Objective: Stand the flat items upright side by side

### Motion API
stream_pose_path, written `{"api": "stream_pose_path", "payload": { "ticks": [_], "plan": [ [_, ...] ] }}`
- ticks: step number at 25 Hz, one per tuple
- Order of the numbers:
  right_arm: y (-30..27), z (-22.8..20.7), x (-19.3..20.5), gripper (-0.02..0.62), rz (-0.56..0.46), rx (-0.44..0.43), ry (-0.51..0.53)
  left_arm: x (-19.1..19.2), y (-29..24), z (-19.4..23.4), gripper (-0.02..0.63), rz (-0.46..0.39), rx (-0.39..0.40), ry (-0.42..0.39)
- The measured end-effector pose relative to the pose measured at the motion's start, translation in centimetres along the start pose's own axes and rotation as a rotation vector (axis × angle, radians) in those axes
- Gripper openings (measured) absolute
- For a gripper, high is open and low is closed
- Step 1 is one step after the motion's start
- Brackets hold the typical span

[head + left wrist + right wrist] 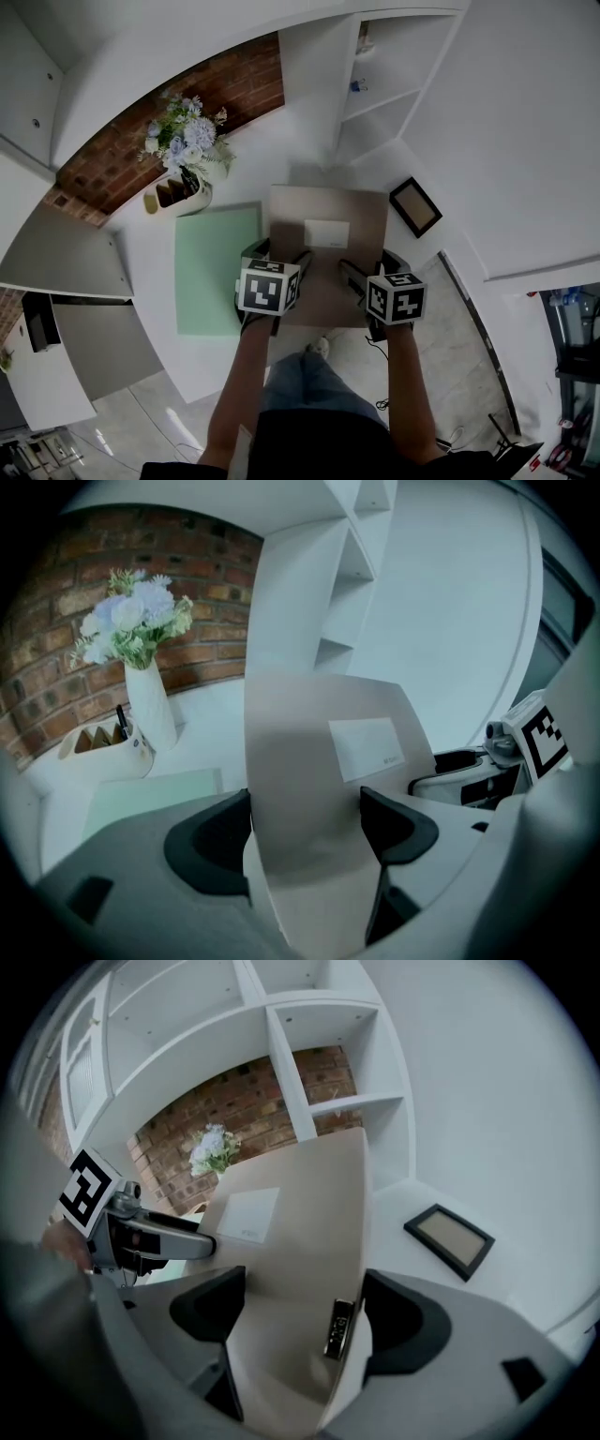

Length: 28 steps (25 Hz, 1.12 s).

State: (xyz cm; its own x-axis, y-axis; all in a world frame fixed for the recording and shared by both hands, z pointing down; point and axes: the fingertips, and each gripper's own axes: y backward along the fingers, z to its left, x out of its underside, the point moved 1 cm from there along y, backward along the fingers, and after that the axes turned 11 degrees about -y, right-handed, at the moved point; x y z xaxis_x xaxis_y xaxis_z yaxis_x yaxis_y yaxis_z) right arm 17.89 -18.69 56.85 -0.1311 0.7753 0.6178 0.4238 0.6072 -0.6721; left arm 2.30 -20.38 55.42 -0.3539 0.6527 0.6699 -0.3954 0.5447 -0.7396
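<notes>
A white shelving unit (384,84) and a brick wall (187,112) were seen across the upper part of the head view, with a white desk (150,272) spread below them. A pale green sheet (211,272) was laid flat on the desk at centre left. Just to its right, at the middle of the frame, a beige folder (328,258) was held up at a tilt over the desk; whether its far edge rested on the desk could not be told. The left tongs (279,255) were clamped on the folder's lower left part, and in the left gripper view the folder was seen filling the gap between the two dark jaws of these tongs (305,822). The right tongs (370,267) were likewise closed on the folder's lower right part, the folder again wedged between both jaws (305,1312). A white vase of pale flowers (187,141) was set at the upper left, before the brick wall. A black picture frame (415,206) was laid flat to the right of the folder, apart from it. A small desk organizer (167,195) was placed just beside the vase. A white label (326,233) was fixed on the folder's face, and a small metal clip (339,1328) was seen at the folder's edge near the right jaw.
</notes>
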Motion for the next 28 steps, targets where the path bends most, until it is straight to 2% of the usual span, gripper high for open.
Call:
{"api": "stream_pose_path", "payload": {
  "ticks": [7, 12, 18, 20, 23, 28],
  "plan": [
    [3.5, 2.0, -4.1, 0.367, -0.187, 0.007, 0.071, -3.6, 3.8, 0.1, 0.336, -0.146, -0.081, -0.057],
    [5.9, 3.5, -6.4, 0.365, -0.358, 0.015, 0.154, -6.1, 6.2, -0.1, 0.336, -0.297, -0.136, -0.124],
    [6.9, 3.9, -6.4, 0.367, -0.559, 0.026, 0.223, -6.5, 7.4, -0.5, 0.336, -0.454, -0.185, -0.195],
    [6.9, 4.2, -5.9, 0.367, -0.6, 0.029, 0.231, -6.0, 7.3, -0.6, 0.336, -0.497, -0.198, -0.218],
    [6.5, 3.8, -4.8, 0.367, -0.645, 0.067, 0.311, -4.9, 6.8, -0.7, 0.336, -0.556, -0.204, -0.219],
    [6.0, 3.9, -3.2, 0.367, -0.659, 0.095, 0.373, -2.8, 6.5, -0.6, 0.336, -0.627, -0.221, -0.216]
  ]
}}
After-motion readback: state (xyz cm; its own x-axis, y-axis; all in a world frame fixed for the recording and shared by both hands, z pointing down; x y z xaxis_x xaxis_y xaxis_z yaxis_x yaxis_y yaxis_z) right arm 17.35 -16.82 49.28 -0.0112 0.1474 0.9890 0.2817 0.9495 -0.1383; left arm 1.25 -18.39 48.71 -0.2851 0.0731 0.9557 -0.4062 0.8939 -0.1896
